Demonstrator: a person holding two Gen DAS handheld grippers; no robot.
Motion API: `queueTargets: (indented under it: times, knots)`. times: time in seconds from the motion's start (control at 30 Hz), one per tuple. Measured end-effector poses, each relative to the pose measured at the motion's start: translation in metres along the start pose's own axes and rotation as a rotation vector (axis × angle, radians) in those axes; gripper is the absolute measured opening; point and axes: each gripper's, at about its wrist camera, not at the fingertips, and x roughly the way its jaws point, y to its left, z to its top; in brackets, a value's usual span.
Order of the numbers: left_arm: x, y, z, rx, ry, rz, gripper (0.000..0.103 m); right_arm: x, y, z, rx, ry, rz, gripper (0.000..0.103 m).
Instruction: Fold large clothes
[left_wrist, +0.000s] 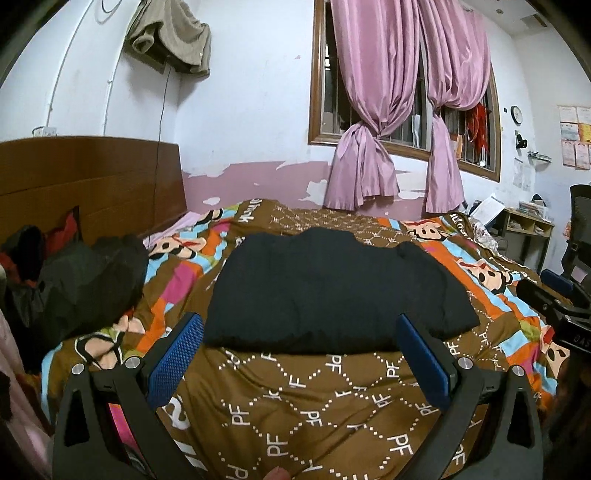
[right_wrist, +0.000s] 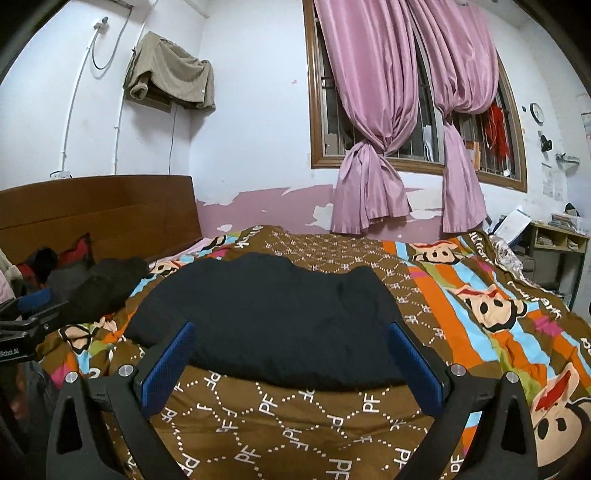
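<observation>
Two gaping tongs (left_wrist: 301, 332) (right_wrist: 291, 341), one black garment (left_wrist: 332, 288).

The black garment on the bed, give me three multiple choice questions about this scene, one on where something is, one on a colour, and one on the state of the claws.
1. Where does the black garment lie?
A. On the patterned bedspread
B. On the wooden headboard
C. On the desk chair

2. What colour are the curtains at the window?
A. Green
B. Pink
C. White

3. What state are the two claws in?
A. Both shut on the garment
B. One open, one shut
C. Both open, holding nothing

Answers:
1. A, the garment lies as a flat, compact shape in the middle of the bedspread.
2. B, both knotted curtains are pink.
3. C, the left claw and the right claw show their blue pads spread wide apart, with nothing between them.
</observation>
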Motion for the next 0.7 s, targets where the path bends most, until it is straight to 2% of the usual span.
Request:
queueTargets:
  times: [0.27,0.7]
  knots:
    - [0.011,-0.002,-0.019,0.012,0.036,0.017,0.102,0.01,-0.002,-0.021,-0.003,0.042,0.0,0.103]
    - [0.015,-0.002,-0.025,0.014,0.053,0.012,0.102,0.014,-0.001,-0.026,-0.004,0.066,0.001,0.103]
